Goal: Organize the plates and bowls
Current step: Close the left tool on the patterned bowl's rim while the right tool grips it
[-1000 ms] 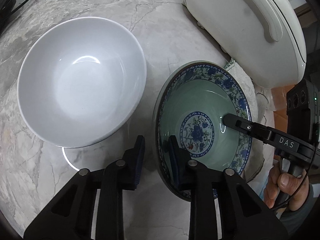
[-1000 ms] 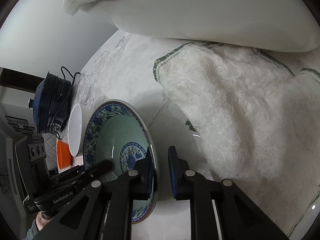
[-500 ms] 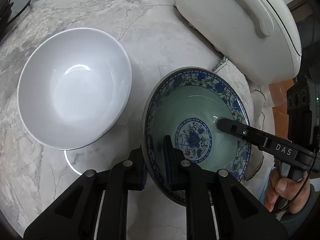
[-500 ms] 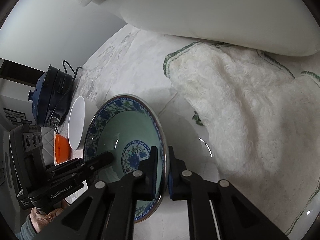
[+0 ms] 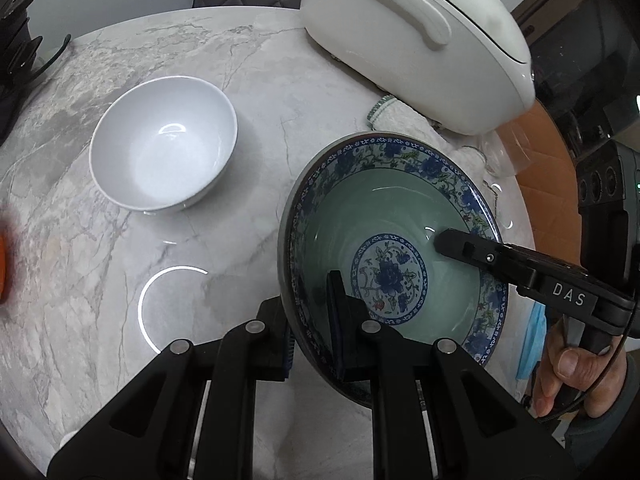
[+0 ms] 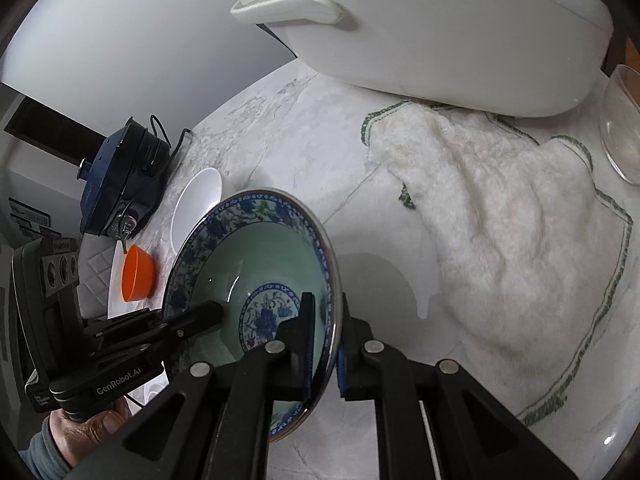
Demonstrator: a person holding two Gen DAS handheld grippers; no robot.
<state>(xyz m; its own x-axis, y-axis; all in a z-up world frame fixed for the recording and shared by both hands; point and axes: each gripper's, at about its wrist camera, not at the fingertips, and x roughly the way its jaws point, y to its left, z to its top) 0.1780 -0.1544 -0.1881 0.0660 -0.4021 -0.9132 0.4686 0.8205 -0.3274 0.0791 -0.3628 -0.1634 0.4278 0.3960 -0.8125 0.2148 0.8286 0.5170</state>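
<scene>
Patterned bowl (image 5: 394,240): celadon-green interior, blue floral medallion at centre, blue-and-green floral band round the rim; it is empty, tilted, raised clear of the marble top, and clamped at two opposite rim points, occupying the 4 o'clock sector of the left wrist view and the 7 o'clock sector of the right wrist view (image 6: 256,264). White bowl (image 5: 162,154): plain, glossy, empty, upright on the marble at 10 o'clock in the left wrist view, well apart from the patterned bowl. In the right wrist view, a small orange bowl (image 6: 138,274) sits on a white plate (image 6: 114,280) at 9 o'clock, beyond the patterned bowl and beside the white bowl.
</scene>
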